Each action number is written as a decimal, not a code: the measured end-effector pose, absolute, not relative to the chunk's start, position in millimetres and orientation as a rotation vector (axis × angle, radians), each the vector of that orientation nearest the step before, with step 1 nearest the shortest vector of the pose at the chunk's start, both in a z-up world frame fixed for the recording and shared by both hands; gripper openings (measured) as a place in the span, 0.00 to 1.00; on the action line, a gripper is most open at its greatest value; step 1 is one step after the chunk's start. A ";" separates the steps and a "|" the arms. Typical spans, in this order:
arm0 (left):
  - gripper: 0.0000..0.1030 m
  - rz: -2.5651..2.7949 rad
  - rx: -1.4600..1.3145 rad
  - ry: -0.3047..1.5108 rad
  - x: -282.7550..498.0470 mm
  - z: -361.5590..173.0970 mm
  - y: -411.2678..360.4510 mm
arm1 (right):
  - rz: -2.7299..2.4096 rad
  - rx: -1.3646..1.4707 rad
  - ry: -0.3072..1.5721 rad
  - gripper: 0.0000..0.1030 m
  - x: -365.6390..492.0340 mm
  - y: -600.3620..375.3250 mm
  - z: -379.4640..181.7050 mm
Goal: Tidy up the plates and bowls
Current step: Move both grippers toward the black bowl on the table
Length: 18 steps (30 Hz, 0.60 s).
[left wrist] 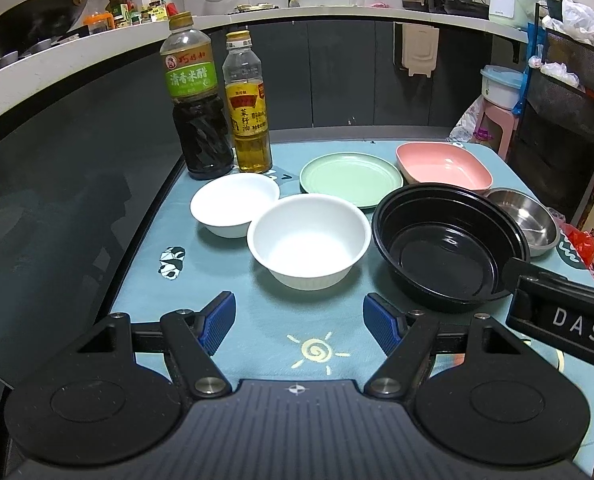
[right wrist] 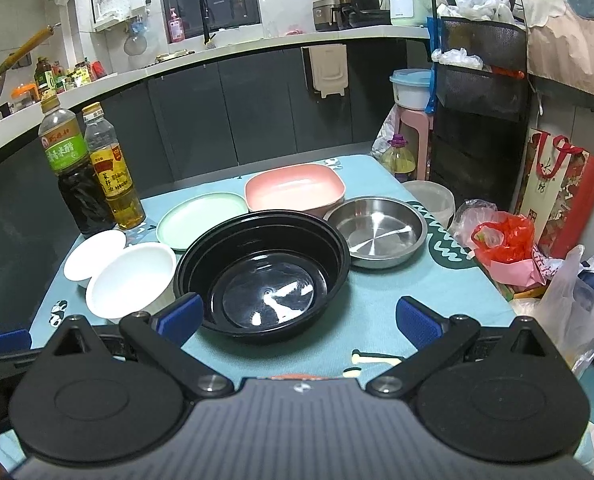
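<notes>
Both grippers hang above the near edge of the table [left wrist: 145, 264], which is covered in a teal cloth. The left gripper [left wrist: 299, 322] has its blue-padded fingers spread wide with nothing between them; below the gap lies bare cloth with a printed sun [left wrist: 316, 351]. The right gripper [right wrist: 299, 316] is also spread wide and holds nothing; its left pad overlaps the near rim of the black bowl [right wrist: 263, 270] in the picture, though contact cannot be told.

The dishes are grouped across the middle of the table. From the left wrist view: a small white bowl [left wrist: 235, 204] toward the left edge, a larger white bowl [left wrist: 309, 240] just beside it and nearer, the black bowl [left wrist: 449, 244] to the right, a green plate [left wrist: 351, 178] behind them, a pink rectangular dish [left wrist: 443, 168] at the far right corner with its long axis running roughly left to right, and a steel bowl [left wrist: 527, 220] by the right edge. All sit upright, openings up. Two bottles stand at the far left corner: a dark vinegar bottle [left wrist: 199, 100] and an oil bottle [left wrist: 249, 104] (touching or nearly so).

Only the left wrist view shows the panda print [left wrist: 172, 262] clearly and the right gripper's body entering at its right side. Only the right wrist view shows the steel bowl [right wrist: 379, 232] whole, and the red bags [right wrist: 505, 240] beside the right edge
</notes>
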<state>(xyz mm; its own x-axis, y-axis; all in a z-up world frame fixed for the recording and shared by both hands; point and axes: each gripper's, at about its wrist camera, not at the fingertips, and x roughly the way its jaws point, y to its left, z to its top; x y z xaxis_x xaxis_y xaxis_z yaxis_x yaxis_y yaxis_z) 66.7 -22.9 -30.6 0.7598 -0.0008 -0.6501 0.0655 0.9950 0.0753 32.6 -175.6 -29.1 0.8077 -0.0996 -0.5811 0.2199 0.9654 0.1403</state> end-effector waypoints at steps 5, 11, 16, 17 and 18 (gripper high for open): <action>0.67 -0.038 0.093 0.717 69.9 -33.2 -23.6 | -0.172 0.207 0.615 0.57 36.3 -176.2 -31.5; 0.67 -0.038 0.088 0.721 73.2 -34.2 -24.0 | -0.170 0.208 0.618 0.57 38.9 -177.0 -33.1; 0.67 -0.039 0.087 0.724 74.4 -35.5 -24.2 | -0.171 0.211 0.621 0.57 40.8 -178.2 -34.0; 0.67 -0.039 0.086 0.725 74.8 -35.7 -24.3 | -0.171 0.211 0.621 0.57 40.9 -178.3 -34.1; 0.67 -0.040 0.085 0.727 75.2 -35.9 -24.4 | -0.171 0.211 0.621 0.57 40.9 -178.3 -34.1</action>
